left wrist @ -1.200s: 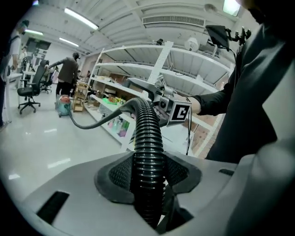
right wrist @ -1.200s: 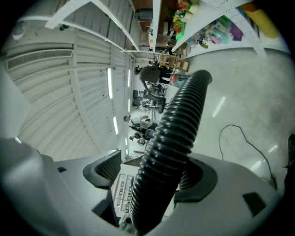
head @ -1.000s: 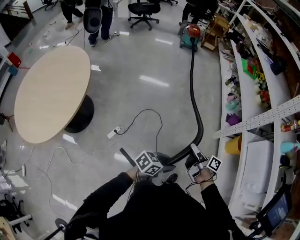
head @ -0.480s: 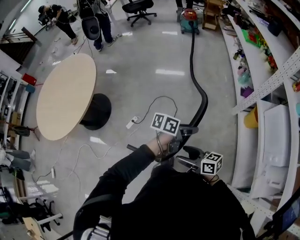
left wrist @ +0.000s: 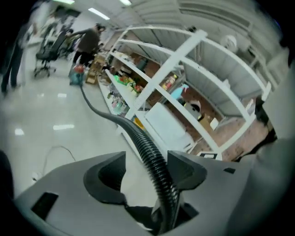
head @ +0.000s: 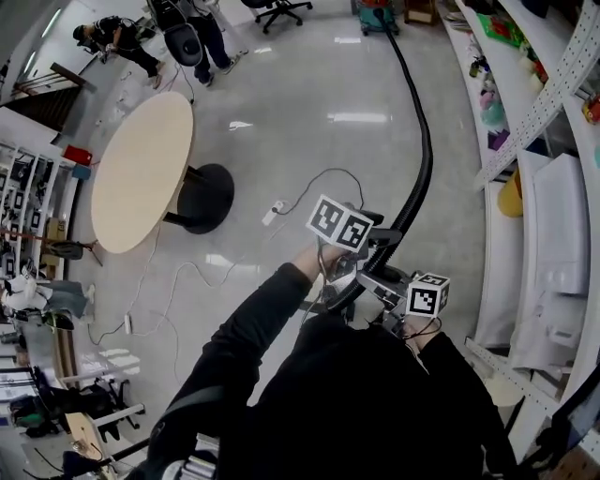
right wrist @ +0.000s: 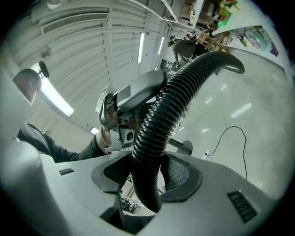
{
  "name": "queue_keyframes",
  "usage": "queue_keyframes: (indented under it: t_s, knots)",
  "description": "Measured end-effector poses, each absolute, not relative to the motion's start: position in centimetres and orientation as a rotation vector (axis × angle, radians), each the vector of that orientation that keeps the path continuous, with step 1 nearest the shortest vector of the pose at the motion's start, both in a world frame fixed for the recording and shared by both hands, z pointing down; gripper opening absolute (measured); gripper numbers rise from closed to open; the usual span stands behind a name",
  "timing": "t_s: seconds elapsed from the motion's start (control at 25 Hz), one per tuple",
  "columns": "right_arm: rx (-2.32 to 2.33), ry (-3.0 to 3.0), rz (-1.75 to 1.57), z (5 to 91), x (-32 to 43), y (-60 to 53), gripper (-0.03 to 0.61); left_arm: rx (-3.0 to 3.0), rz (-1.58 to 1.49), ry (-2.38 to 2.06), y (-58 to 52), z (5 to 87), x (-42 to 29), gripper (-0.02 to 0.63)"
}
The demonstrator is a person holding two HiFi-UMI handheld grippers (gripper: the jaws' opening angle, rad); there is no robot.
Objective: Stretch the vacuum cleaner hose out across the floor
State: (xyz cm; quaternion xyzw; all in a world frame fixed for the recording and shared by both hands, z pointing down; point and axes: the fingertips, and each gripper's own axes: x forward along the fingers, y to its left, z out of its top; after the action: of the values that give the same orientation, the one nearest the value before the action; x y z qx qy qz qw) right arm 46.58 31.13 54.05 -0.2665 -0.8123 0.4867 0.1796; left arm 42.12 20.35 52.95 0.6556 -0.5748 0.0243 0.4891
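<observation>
A black ribbed vacuum hose runs from the red and green vacuum cleaner at the far end of the floor down to my hands. My left gripper is around the hose, further along it. Its jaws have just been opening: in the left gripper view the hose lies loose between them, close to the right jaw, and the left gripper is open. My right gripper sits nearer my body. Its jaws have just been closing, and the right gripper is shut on the hose.
A round wooden table on a black base stands to the left. A white power strip with thin cables lies on the grey floor. White shelves full of items line the right side. People stand at the far left.
The left gripper has moved from beside the hose onto it, ahead of the right gripper. Both hands and the head view have shifted, and the hose now runs straighter toward the vacuum cleaner.
</observation>
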Motion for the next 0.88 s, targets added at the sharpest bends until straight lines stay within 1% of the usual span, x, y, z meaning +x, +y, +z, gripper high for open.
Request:
queue_keyframes:
  t_s: [0.04,0.2,0.28,0.36,0.4,0.48,0.6,0.68,0.76,0.8,0.88]
  knots:
    - [-0.725,-2.277,1.428,54.4,47.0,30.6,0.199,1.619,0.173,-1.441,21.3,52.8,41.4,0.282]
    - [-0.541,-2.286,1.630,55.7,47.1,26.1,0.199,1.776,0.446,-1.587,27.3,48.5,39.5,0.281]
    - [-0.417,-2.290,1.752,56.4,46.7,23.6,0.199,1.860,0.591,-1.667,32.0,46.2,39.9,0.282]
    - [-0.327,-2.300,1.823,56.9,46.4,22.1,0.199,1.857,0.667,-1.828,37.7,44.3,39.9,0.281]
    - [-0.302,-2.310,1.828,57.0,46.3,21.6,0.199,1.824,0.646,-1.935,40.8,43.5,39.6,0.281]
    - [-0.274,-2.319,1.829,57.0,46.1,21.3,0.199,1.701,0.508,-2.148,46.9,42.9,38.5,0.281]
    - [-0.274,-2.315,1.862,56.0,46.1,22.9,0.198,1.407,0.333,-2.313,56.6,46.0,34.9,0.281]
    - [-0.278,-2.331,1.872,55.1,46.2,24.9,0.198,1.284,0.279,-2.256,62.4,50.4,33.4,0.281]
    - [-0.253,-2.347,1.917,54.4,46.3,27.1,0.198,1.264,0.175,-2.096,66.1,55.7,34.1,0.281]
    - [-0.234,-2.355,1.947,54.0,46.4,28.2,0.198,1.271,0.069,-1.995,67.1,58.1,35.1,0.281]
    - [-0.215,-2.378,1.990,53.1,46.7,30.3,0.196,1.269,-0.279,-1.766,67.4,61.9,37.9,0.282]
